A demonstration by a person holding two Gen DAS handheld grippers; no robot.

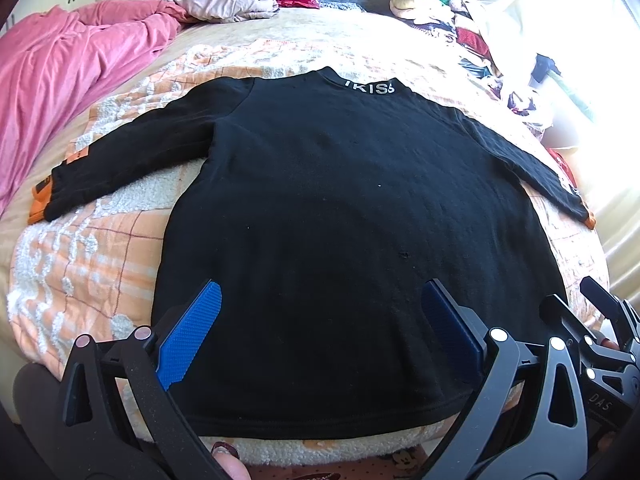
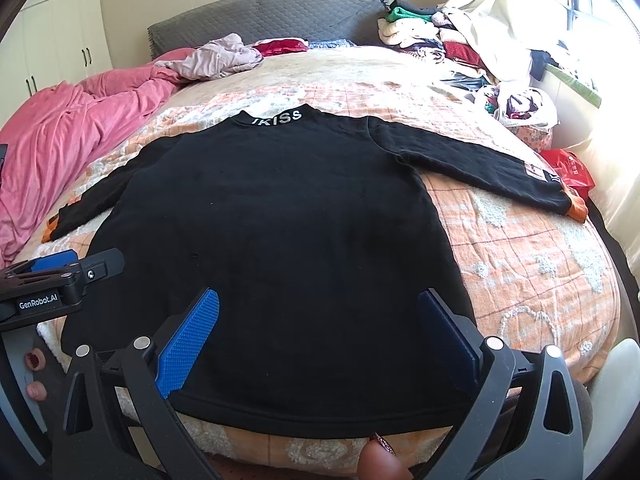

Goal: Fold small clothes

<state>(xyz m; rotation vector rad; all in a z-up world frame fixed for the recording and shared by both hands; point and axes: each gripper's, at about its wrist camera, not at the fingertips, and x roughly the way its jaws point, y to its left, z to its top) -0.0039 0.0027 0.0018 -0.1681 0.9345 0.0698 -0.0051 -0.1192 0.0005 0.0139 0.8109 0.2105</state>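
A small black long-sleeved sweater [image 1: 340, 208] lies flat on the bed, collar with white letters at the far end, both sleeves spread out, orange cuffs at their ends. It also shows in the right wrist view [image 2: 280, 240]. My left gripper [image 1: 320, 320] is open and empty, hovering over the sweater's near hem. My right gripper [image 2: 318, 324] is open and empty too, over the hem a little to the right. The left gripper's body shows in the right wrist view [image 2: 60, 280]; the right gripper shows in the left wrist view [image 1: 600, 320].
The bed has an orange-and-white plaid blanket [image 2: 520, 248]. A pink quilt [image 1: 60, 80] lies bunched at the left. Piles of clothes [image 2: 440, 48] sit at the far right by a bright window. A red bag [image 2: 568, 168] lies near the right sleeve. A grey headboard [image 2: 260, 16] stands behind.
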